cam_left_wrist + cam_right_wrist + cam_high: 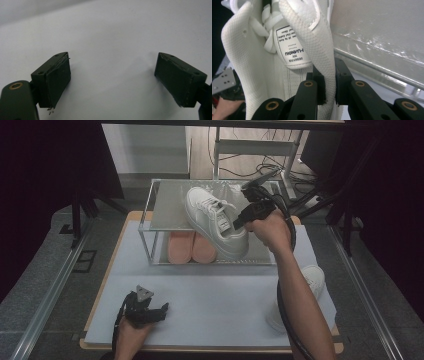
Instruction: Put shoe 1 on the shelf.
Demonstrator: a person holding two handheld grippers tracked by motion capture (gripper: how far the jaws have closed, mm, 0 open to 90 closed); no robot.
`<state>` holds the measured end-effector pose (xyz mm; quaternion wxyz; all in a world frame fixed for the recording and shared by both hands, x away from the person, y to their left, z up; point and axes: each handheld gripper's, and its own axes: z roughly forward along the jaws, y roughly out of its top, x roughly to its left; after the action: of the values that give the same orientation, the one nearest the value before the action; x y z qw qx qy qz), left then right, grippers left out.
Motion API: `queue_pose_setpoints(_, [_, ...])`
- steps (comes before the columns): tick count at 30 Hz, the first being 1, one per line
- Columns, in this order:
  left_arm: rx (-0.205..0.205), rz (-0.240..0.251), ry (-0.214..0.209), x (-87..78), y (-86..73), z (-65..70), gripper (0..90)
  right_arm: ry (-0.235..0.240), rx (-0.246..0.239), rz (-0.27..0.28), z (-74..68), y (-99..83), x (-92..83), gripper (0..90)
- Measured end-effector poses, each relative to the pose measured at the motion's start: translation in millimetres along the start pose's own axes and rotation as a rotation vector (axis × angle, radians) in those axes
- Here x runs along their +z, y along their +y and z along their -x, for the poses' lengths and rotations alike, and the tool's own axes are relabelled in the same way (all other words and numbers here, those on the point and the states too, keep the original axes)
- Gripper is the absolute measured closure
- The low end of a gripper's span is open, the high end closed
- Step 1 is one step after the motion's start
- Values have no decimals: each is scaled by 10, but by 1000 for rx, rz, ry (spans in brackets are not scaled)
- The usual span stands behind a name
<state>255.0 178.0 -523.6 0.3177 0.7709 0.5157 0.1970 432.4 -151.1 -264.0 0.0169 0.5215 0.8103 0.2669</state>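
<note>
Left to right: the left gripper (161, 310) rests at the near left of the white table mat (210, 300), its jaws spread wide with nothing between them. At the far middle stands a clear two-tier shoe rack (150, 232); a pair of pink insoles (192, 247) lies on its lower level. The white sneaker (215, 222) sits tilted over the rack's upper shelf, toe to the far left. The right gripper (329, 86) is clamped on the sneaker's padded collar wall beside the tongue label. Judged light and soft-walled, the collar deforms under the pads, so the shoe may swing; the stiffer heel offers firmer purchase. A second white sneaker (312, 280) lies at the near right.
</note>
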Motion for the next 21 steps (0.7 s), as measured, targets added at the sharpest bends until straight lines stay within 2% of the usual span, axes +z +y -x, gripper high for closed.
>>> queue_pose_setpoints(4, [0,0,1,0,0,1,134,9,18,-5,17,22,33,802])
queue_pose_setpoints(6, [0,1,1,0,0,1,133,27,19,-12,33,28,35,767])
queue_pose_setpoints(11, [0,1,1,0,-1,1,134,80,59,34,67,59,6,656])
queue_pose_setpoints(16, [0,1,1,0,-1,2,134,56,44,61,34,92,-28,591])
queue_pose_setpoints(21, [0,0,1,-1,-1,3,134,70,37,108,34,107,-99,520])
